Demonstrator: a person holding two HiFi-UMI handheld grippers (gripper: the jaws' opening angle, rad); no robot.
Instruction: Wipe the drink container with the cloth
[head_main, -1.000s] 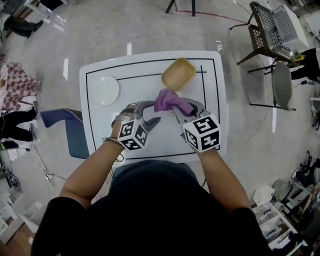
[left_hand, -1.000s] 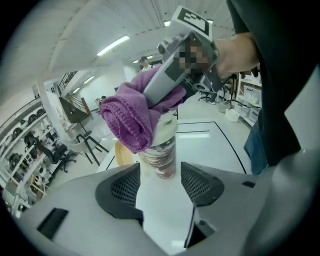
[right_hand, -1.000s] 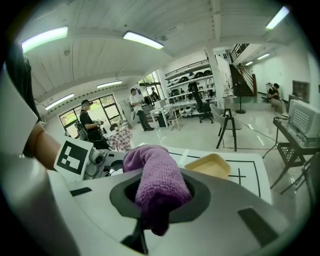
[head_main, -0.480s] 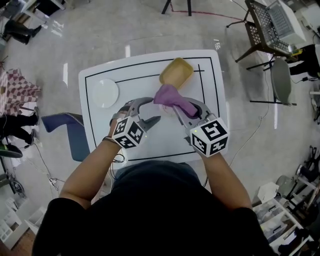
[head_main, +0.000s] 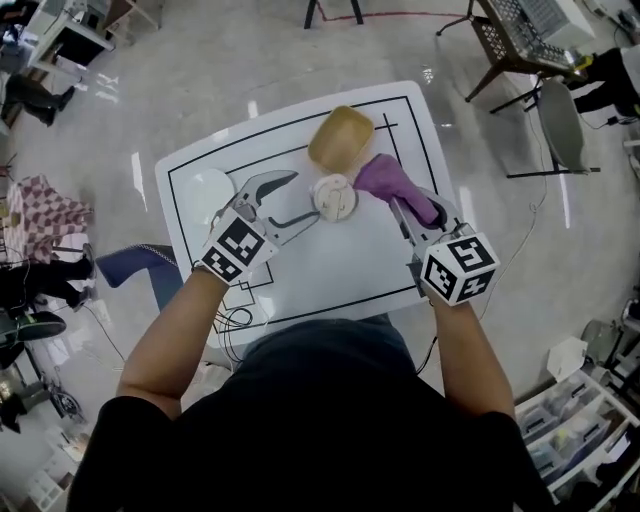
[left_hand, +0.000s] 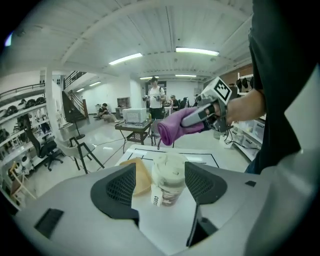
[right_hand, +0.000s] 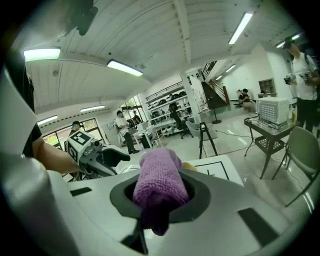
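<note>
White table (head_main: 330, 270) carries everything. Left gripper (head_main: 306, 197) sits at 9 o'clock of centre, spread; its jaws have just been opening and the pads press nothing. Right gripper (head_main: 408, 208) at 3 o'clock pinches the purple cloth (head_main: 385, 178). Yellow bowl (head_main: 341, 137) at 12 o'clock, white plate (head_main: 208, 187) far out at 9. Drink container (head_main: 333, 197) stands upright mid-table, lid on, just off the left tips, untouched. Cloth hangs clear at its 2 o'clock. Reads as a gap in the wipe, or wipe done. If more is needed: left clamps the container wall to steady it, right lays the cloth onto lid or side.
</note>
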